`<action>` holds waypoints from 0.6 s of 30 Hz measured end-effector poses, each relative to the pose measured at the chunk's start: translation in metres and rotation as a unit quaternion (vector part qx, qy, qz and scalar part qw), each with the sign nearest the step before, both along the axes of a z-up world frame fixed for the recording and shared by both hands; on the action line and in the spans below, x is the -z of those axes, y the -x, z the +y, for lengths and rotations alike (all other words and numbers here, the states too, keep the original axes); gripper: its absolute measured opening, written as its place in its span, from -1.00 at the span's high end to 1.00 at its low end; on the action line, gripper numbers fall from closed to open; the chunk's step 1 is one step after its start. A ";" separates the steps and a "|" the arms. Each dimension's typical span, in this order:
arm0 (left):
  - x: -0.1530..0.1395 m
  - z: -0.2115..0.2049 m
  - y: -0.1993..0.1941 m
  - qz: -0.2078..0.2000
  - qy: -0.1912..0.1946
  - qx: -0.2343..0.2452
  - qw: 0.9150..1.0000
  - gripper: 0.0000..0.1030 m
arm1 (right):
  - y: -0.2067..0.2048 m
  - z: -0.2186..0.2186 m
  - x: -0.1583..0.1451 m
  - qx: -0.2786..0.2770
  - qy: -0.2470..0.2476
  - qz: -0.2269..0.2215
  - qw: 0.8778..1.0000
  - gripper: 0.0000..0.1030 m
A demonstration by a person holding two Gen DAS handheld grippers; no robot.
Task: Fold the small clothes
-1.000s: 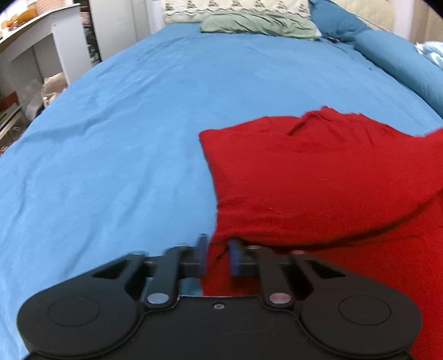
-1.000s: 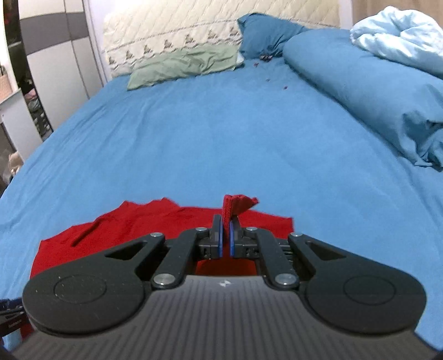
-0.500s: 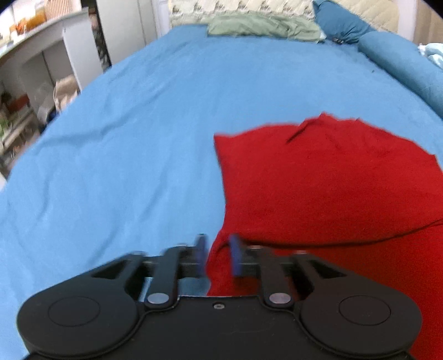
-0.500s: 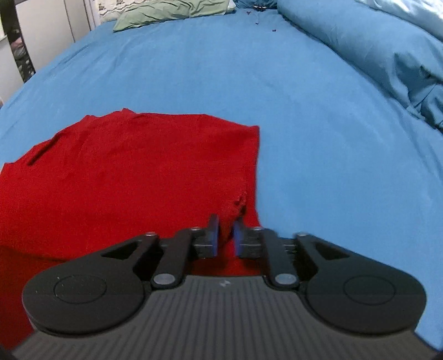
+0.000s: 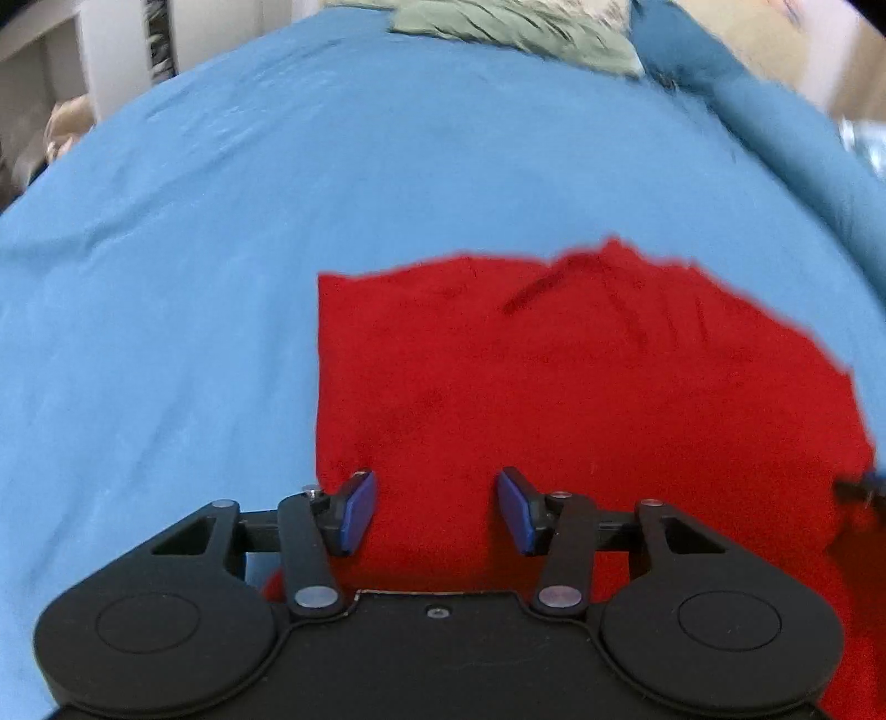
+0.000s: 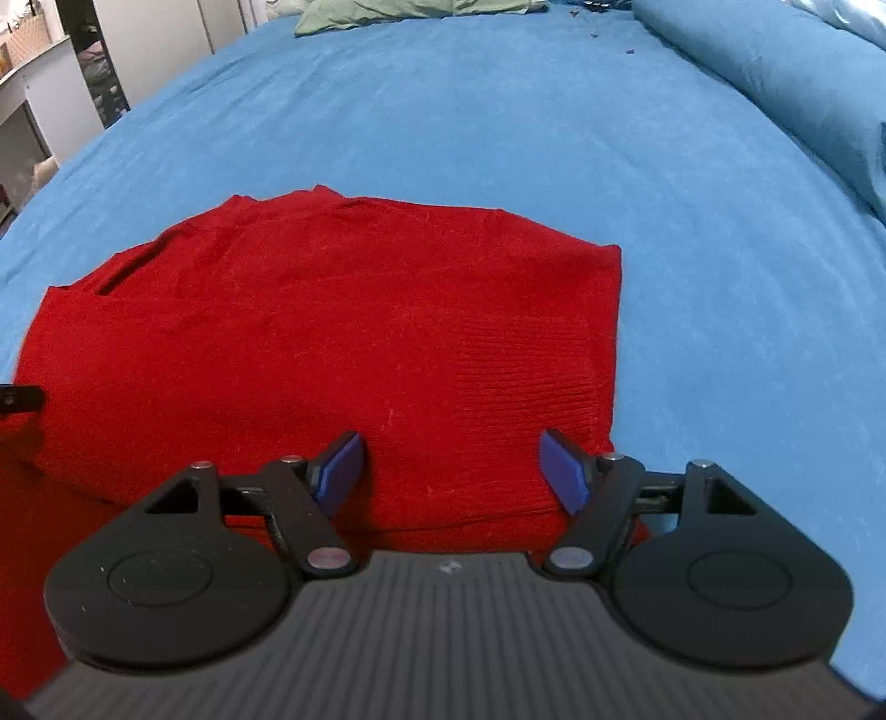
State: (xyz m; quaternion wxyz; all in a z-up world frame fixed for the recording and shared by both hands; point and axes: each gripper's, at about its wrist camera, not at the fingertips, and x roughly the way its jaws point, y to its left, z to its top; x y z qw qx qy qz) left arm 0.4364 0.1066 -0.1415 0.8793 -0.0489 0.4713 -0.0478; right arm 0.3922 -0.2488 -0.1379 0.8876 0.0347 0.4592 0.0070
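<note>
Opening over the folded red top (image 6: 343, 343), both grippers' jaws are gripping nothing: left gripper (image 5: 437, 512) is hovering at its left edge, right gripper (image 6: 451, 471) at its right.

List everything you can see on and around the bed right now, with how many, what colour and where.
red garment: one, red, lying flat with a folded layer on top, at the near part of the bed
bed sheet: one, blue, covering the bed under the garment
pillow: one, green, at the head of the bed
duvet: one, darker blue, bunched along the right side of the bed
white furniture: white, beside the bed on the left, count unclear
left gripper: one, black with blue pads, jaws opening over the garment
right gripper: one, black with blue pads, jaws opening over the garment's right corner
</note>
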 end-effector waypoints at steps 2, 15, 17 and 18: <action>-0.016 -0.002 -0.008 -0.031 -0.012 0.013 0.999 -0.08 | -0.006 0.002 -0.011 -0.013 0.001 0.001 1.000 -0.68; 0.009 0.037 -0.084 -0.003 -0.004 -0.027 1.000 0.07 | -0.063 -0.054 -0.013 0.091 -0.039 -0.029 0.995 -0.63; 0.012 0.035 -0.086 -0.003 0.001 -0.025 1.000 0.40 | -0.065 -0.059 -0.009 0.105 -0.038 -0.024 0.993 -0.56; 0.011 0.035 -0.086 -0.004 0.002 -0.024 1.000 0.55 | -0.068 -0.062 -0.005 0.110 -0.045 -0.022 0.993 -0.48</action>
